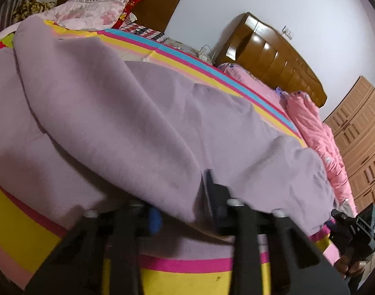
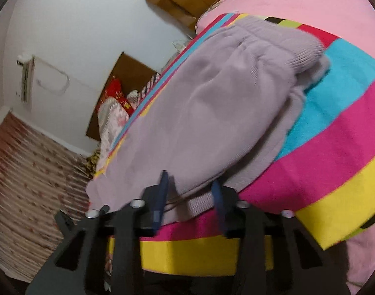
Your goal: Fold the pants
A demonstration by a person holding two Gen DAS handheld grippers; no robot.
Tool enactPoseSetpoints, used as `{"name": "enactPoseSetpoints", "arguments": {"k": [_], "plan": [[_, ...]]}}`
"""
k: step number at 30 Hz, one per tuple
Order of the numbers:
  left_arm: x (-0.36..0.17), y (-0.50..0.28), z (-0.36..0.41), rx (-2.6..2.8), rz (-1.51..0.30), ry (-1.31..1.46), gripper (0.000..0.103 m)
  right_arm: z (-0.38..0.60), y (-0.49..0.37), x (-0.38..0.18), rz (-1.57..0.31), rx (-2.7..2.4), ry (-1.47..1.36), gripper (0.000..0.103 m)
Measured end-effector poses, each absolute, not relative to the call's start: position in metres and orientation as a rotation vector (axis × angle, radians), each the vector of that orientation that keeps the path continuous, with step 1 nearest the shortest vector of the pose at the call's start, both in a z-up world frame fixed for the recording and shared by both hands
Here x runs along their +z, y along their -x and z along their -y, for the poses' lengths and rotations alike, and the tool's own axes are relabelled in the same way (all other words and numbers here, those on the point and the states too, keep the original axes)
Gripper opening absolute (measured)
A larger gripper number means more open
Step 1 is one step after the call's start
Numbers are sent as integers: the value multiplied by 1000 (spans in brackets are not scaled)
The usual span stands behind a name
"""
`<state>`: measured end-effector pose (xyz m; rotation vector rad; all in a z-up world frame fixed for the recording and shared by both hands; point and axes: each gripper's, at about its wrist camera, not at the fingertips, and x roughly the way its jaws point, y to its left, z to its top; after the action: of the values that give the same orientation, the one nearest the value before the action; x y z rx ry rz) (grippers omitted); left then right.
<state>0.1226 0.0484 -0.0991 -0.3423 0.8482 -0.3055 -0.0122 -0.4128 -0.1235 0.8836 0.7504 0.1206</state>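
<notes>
**Soft lilac knit, both claws down at the near edge**

The pants (image 1: 143, 123) lie spread across the striped bedspread (image 1: 20, 223), thick fleecy lilac cloth, already doubled on itself in places. This stuff is light and floppy; it sags and drags along wherever you pull, and one layer slips easily off another. Your left claw (image 1: 180, 206) has its jaws narrowed around a fold at the near edge, cloth between the fingers; whether the pads truly pinch, I can't tell. Your right claw (image 2: 191, 196) shows the same picture: jaws partly apart, hem between them, grip unclear. Best purchase, I'd say, is the ribbed waistband (image 2: 303, 49) at the far end or a doubled hem. Bite through both layers, or the lower one stays behind.
</notes>
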Motion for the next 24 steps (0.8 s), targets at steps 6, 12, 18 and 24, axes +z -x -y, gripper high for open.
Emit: {"name": "enactPoseSetpoints", "arguments": {"k": [6,12,18,24], "plan": [[-75,-105,-55,-326,-775,350,9,411,24,-101,-680,118,-839,10],[-83,-100,-52,-317,-833,330,10,416,27,-120,-760,86,-864,9],[-96,-105,-51,-313,-866,319,10,412,21,-122,-773,72,-834,9],[-95,-105,-49,-322,-866,304,31,417,18,-116,-766,92,-874,22]]}}
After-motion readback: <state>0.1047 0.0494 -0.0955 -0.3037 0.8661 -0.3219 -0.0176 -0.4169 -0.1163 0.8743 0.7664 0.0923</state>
